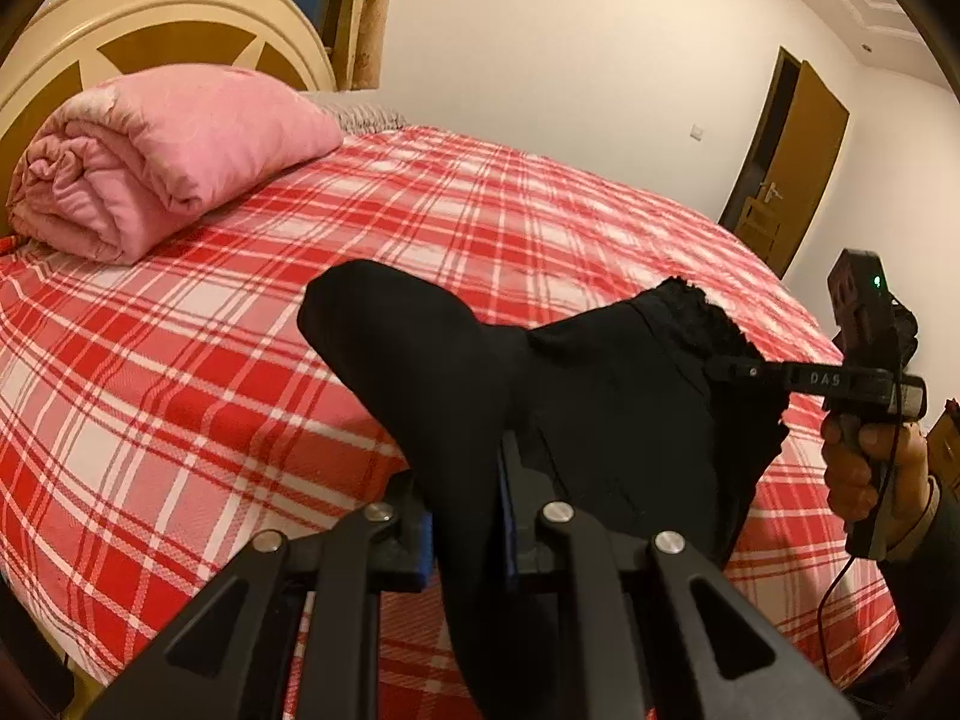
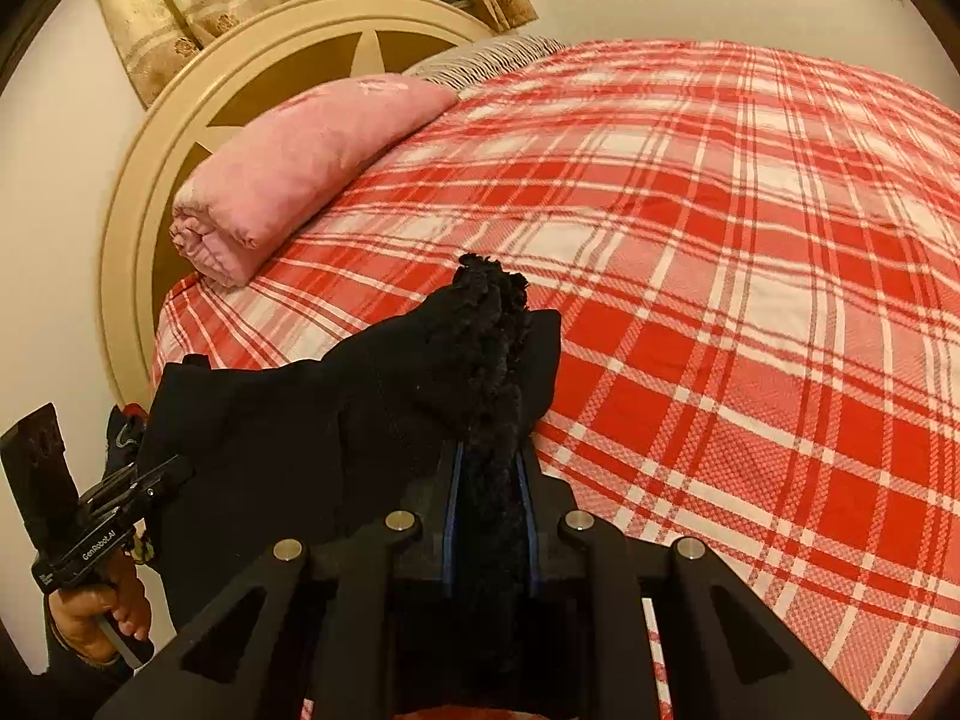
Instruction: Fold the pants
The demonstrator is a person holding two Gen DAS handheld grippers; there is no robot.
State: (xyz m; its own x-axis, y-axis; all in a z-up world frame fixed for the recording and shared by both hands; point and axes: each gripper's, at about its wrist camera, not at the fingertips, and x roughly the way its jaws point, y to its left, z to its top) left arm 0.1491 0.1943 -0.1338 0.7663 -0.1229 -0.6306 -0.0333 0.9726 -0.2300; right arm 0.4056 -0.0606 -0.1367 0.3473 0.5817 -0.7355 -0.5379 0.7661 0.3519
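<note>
Black pants (image 1: 600, 396) hang in the air between my two grippers, above the near side of the bed. My left gripper (image 1: 465, 468) is shut on one bunched end of the fabric, which drapes over its fingers. My right gripper (image 2: 489, 468) is shut on the fuzzy, lace-trimmed edge of the pants (image 2: 486, 330). In the left wrist view the right gripper (image 1: 738, 369) shows at the right, clamped on that frilly edge. In the right wrist view the left gripper (image 2: 174, 471) shows at the lower left, its tips hidden in the cloth.
The bed has a red and white plaid cover (image 1: 240, 360) (image 2: 750, 300). A rolled pink quilt (image 1: 162, 162) (image 2: 300, 168) lies by the round cream headboard (image 1: 174, 18). A brown door (image 1: 792, 168) stands at the far right wall.
</note>
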